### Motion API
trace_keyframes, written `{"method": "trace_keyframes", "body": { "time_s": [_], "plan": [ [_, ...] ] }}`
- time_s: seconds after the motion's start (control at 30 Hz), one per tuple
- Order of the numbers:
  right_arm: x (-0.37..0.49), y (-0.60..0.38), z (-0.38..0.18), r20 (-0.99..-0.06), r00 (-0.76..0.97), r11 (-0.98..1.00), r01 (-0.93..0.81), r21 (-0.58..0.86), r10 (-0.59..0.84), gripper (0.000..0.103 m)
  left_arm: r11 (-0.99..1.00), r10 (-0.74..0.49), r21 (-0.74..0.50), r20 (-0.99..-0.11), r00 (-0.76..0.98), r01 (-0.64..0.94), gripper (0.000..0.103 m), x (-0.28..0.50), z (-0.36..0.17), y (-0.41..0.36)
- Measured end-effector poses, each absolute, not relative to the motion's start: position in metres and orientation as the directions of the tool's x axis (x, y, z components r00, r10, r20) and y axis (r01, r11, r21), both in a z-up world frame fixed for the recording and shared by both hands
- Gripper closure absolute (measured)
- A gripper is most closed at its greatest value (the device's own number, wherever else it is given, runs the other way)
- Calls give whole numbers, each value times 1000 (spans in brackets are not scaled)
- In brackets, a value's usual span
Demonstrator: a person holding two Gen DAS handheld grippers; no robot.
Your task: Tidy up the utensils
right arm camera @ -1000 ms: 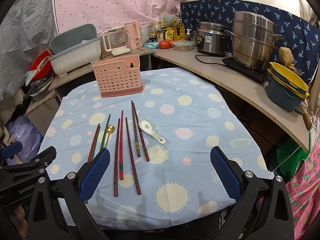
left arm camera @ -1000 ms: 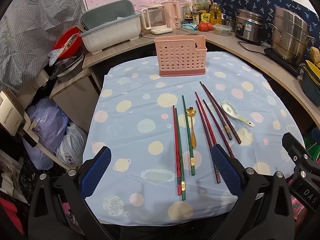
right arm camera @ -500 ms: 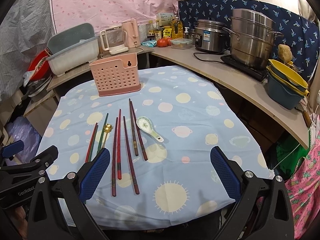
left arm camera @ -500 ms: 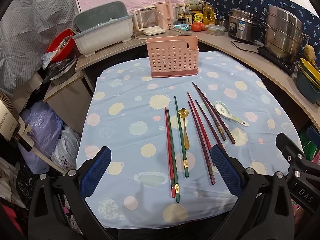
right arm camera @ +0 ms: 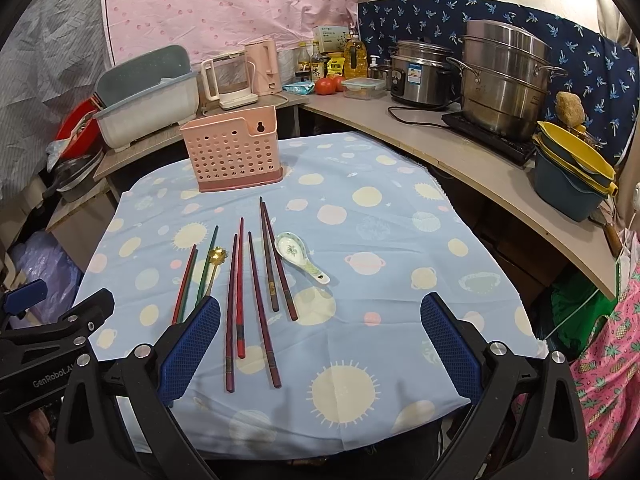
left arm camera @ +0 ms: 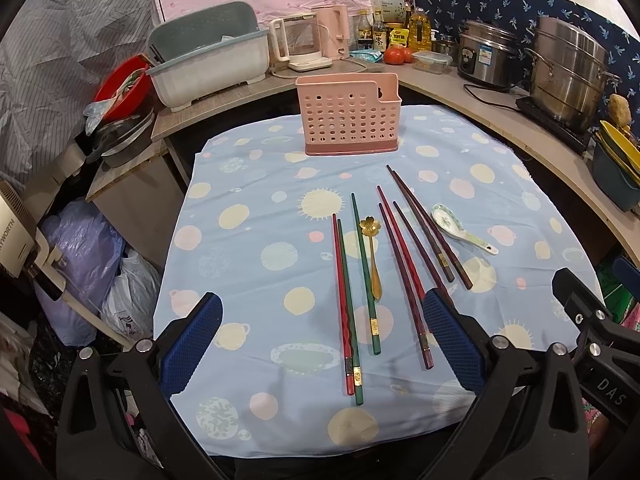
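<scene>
Both grippers, left gripper and right gripper, backed away wide open; grab one chopstick near its end.

Your left gripper has black plastic arms with silver screws and blue textured pads. Your right gripper looks the same; its pads are blue too. White letters "GenRobot" and "DAS" are printed on the black bodies.
</scene>
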State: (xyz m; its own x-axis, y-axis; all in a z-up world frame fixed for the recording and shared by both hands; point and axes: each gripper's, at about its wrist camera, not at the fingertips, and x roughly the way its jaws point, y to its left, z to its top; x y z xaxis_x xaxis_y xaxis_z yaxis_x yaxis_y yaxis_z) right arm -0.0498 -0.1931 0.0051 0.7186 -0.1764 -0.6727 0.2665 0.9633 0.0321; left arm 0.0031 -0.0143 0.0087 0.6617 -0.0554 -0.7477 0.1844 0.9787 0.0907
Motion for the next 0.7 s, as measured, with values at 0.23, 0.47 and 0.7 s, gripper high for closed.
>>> {"method": "trace_keyframes", "body": {
  "time_s": [0.23,0.47,0.7],
  "plan": [
    [-49,-192,5,-673,718,963,267,32,-177,7,979,-54,91,-748,662,182,7,3,9,-13],
    [-50,-192,5,-674,718,963,267,33,-176,7,979,-55,90,-749,660,183,7,3,9,-13],
    [-49,-191,5,-673,718,963,266,32,-176,7,979,-56,88,-748,661,182,7,3,9,-12]
  ]
}}
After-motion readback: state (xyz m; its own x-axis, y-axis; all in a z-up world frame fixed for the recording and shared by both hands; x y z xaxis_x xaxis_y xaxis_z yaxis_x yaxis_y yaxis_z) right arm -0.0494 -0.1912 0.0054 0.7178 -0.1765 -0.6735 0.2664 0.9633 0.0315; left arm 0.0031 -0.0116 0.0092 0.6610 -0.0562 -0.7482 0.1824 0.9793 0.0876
